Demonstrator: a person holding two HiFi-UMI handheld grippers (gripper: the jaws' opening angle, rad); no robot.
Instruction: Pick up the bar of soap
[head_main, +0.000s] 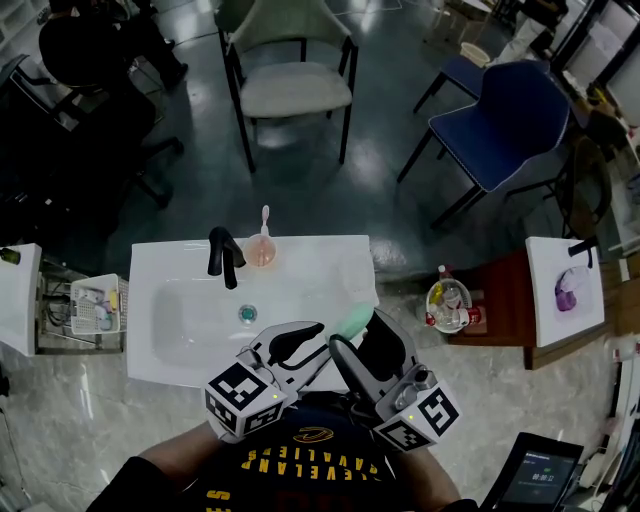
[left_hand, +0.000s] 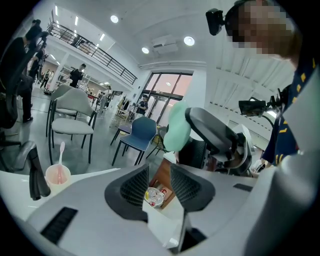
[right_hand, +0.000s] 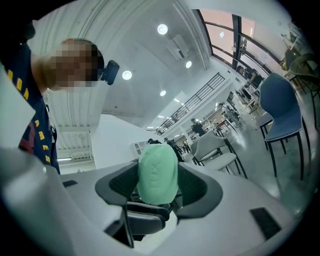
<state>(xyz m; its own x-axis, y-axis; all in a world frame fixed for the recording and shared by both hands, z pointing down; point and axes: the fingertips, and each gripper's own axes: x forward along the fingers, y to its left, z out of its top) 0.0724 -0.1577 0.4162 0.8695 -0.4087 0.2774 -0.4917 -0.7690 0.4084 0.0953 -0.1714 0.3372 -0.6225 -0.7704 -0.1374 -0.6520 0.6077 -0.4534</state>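
A white sink counter (head_main: 330, 270) stands on glossy dark floor (head_main: 380, 120) near a pale chair (head_main: 295, 88) and a blue chair (head_main: 515, 110)

Open office hall (mezzanine (left_hand: 95, 52) overhead), chairs (head_main: 295, 88), standalone washbasin (head_main: 310, 275).

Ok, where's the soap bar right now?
The green soap bar sits clamped between the right gripper's jaws; in the head view it hangs over the white sink's near right corner, beside the left gripper.

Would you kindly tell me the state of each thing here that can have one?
right gripper: shut on the bar of soap.
bar of soap: held in the air between those jaws.
left gripper: open, nothing between its jaws.
toothbrush: standing in the pink cup.
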